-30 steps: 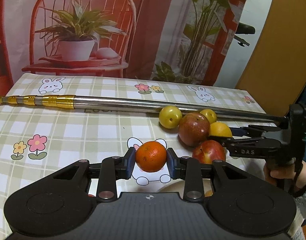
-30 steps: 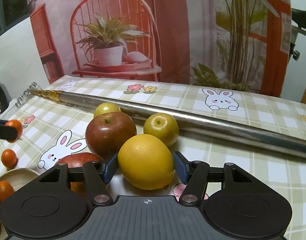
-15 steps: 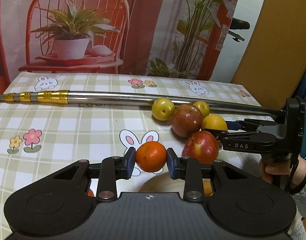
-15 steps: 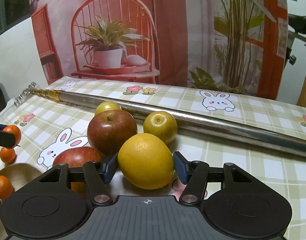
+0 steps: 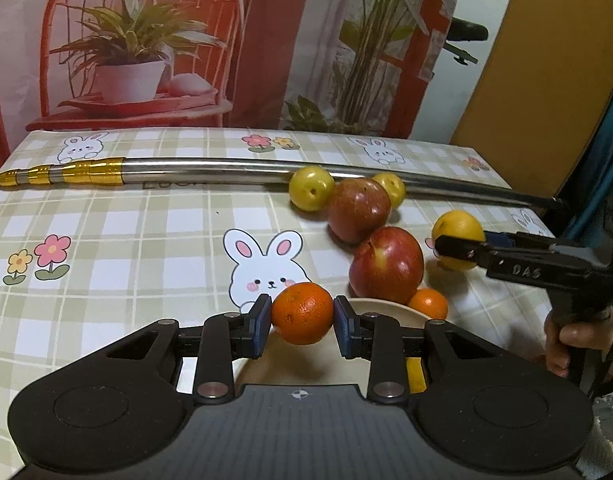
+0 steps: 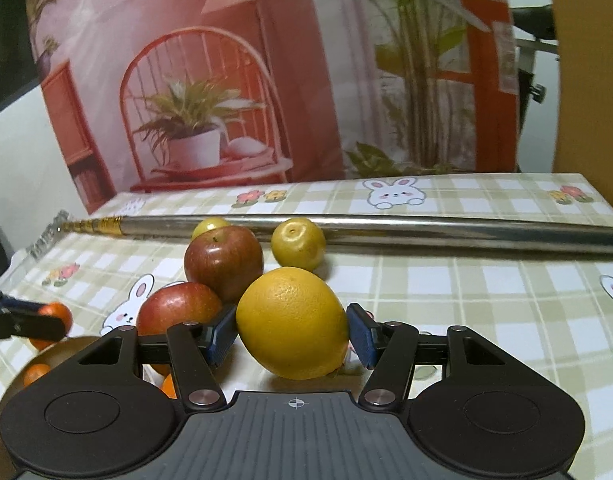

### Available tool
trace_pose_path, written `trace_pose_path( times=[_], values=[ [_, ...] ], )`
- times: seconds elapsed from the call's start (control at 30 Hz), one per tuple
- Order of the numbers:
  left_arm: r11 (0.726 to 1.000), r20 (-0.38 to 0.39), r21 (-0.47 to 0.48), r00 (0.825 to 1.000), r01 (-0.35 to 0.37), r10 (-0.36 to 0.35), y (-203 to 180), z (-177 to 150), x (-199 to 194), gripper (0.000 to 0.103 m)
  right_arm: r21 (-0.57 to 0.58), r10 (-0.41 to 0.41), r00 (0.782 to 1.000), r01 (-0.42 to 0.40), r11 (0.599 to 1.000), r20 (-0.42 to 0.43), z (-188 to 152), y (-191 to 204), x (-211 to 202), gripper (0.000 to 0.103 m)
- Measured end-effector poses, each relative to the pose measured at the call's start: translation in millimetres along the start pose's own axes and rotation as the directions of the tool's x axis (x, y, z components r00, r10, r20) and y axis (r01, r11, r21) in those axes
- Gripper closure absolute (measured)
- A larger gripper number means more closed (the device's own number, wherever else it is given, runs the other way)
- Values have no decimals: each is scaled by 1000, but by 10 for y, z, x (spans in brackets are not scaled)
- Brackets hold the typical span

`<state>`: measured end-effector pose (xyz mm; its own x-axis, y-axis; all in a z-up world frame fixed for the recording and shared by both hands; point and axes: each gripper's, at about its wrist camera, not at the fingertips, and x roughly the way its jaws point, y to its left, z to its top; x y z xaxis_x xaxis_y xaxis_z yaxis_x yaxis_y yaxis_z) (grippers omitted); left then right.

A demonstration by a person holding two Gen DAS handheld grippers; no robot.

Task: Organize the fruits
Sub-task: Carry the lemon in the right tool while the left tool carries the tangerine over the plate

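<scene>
While I hold fruit in both grippers:
left gripper [image 5: 302,320]: my pads pinch a small orange [image 5: 302,314], held over the near rim of the beige bowl [image 5: 386,308]
right gripper [image 6: 292,330]: my pads clamp the big yellow citrus [image 6: 293,322], just right of the apples
near apple [image 5: 387,265]: red, touching the bowl's far rim
far apple [image 5: 358,209]: behind it, between two yellow-green fruits [image 5: 310,188] by the metal pole [image 5: 210,166]
bowl contents: another orange [image 5: 428,303] at the right rim
table: checked bunny cloth [image 5: 106,240]
</scene>
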<state>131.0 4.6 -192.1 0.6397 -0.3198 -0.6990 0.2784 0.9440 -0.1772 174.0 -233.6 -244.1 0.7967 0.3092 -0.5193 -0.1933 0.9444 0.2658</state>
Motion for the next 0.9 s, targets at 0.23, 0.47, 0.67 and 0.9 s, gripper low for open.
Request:
trace_pose_path(
  times=[0.23, 0.47, 0.67, 0.9],
  values=[
    [998, -41, 67, 999, -5, 8, -99, -83, 92, 68, 28, -20, 1000, 20, 999, 11, -43, -56, -180, 48],
    [993, -75, 113, 997, -20, 29, -137, -172, 167, 68, 31, -22, 1000, 22, 999, 13, -63, -44, -234, 48],
    [989, -92, 137, 994, -49, 62, -136, -224, 185, 68, 31, -17, 1000, 16, 999, 15, -65, -20, -265, 48],
    [987, -94, 145, 993, -62, 76, -142, -261, 158, 67, 27, -13, 1000, 13, 1000, 18, -59, 23, -300, 48]
  ],
)
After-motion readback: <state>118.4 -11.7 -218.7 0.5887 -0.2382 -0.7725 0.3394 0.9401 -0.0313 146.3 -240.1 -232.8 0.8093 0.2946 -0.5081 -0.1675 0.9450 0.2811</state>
